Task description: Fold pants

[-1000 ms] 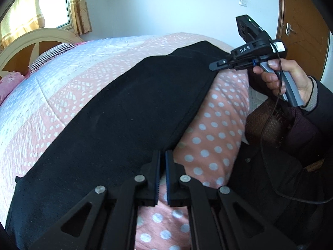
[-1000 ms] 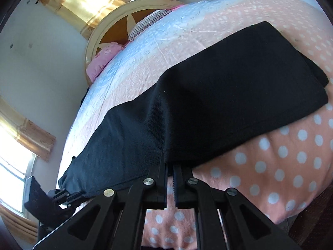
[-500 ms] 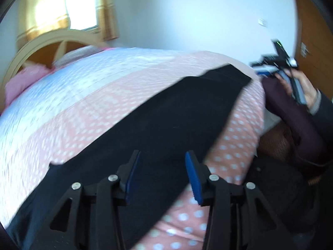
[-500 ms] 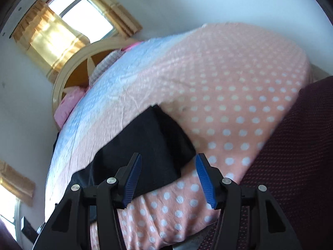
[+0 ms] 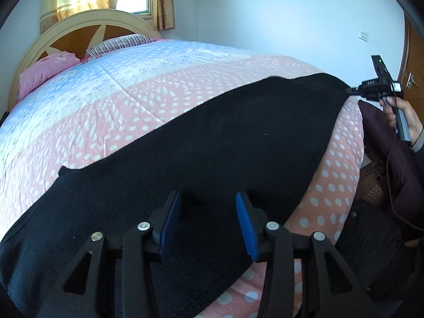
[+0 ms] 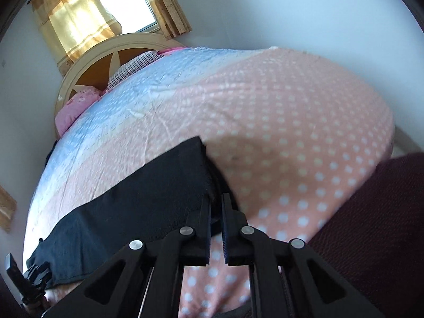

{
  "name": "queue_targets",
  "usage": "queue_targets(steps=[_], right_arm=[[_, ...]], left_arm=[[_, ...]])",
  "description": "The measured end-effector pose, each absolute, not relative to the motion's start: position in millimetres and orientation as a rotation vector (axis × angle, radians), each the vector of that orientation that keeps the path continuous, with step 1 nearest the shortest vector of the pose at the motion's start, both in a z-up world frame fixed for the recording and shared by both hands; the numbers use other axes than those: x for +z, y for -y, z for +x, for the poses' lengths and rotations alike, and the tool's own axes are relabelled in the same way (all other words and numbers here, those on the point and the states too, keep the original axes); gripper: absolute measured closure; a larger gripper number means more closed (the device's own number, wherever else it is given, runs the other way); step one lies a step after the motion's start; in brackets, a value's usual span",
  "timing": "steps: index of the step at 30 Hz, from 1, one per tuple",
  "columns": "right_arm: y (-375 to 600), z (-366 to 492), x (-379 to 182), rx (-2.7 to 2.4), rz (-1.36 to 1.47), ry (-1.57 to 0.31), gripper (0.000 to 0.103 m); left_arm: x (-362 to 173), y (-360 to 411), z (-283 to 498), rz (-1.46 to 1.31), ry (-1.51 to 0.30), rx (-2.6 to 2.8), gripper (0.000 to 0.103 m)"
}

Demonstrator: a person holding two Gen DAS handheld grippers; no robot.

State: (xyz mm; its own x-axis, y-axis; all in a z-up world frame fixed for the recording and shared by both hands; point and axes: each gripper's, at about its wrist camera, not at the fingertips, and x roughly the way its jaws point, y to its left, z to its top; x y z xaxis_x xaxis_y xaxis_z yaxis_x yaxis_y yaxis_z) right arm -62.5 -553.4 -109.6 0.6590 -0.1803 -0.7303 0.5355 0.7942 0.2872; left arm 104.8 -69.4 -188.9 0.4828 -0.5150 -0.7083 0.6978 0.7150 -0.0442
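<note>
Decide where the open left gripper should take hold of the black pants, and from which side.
Left gripper: pinch the pants at their near edge by the bed's side, coming in low from the person's side. There the flat cloth ends over the quilt, offering a free edge.

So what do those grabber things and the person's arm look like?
Each hand-held gripper is black, with triangle cut-outs and silver screws. The left hand-held gripper has blue ribbed pads inside its fingers. The right hand-held gripper has white lettering, a tiny green light, a grey handle and a thin black cable. The person's hand is bare, with a grey cuff under a dark sleeve.
</note>
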Motion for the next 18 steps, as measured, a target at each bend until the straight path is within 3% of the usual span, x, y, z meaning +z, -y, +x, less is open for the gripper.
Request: queue_targets(steps=[3, 5, 8, 18], right_arm=[[565, -52, -122, -0.445, 0.52, -0.82, 0.092], [569, -49, -134, -0.485, 0.519, -0.871, 0.068], [573, -62, -129, -0.545, 0.545, -0.816, 0.049], [545, -42, -91, -0.269, 0.495, -0.591, 0.049]], left_arm=[[-189, 66, 105, 0.264, -0.763, -0.756, 0.054], [-189, 68, 104, 0.271, -0.762, -0.765, 0.051], [-190, 67, 100, 0.279, -0.756, -0.771, 0.048], [-191, 66, 99, 0.28, -0.742, -0.77, 0.044]])
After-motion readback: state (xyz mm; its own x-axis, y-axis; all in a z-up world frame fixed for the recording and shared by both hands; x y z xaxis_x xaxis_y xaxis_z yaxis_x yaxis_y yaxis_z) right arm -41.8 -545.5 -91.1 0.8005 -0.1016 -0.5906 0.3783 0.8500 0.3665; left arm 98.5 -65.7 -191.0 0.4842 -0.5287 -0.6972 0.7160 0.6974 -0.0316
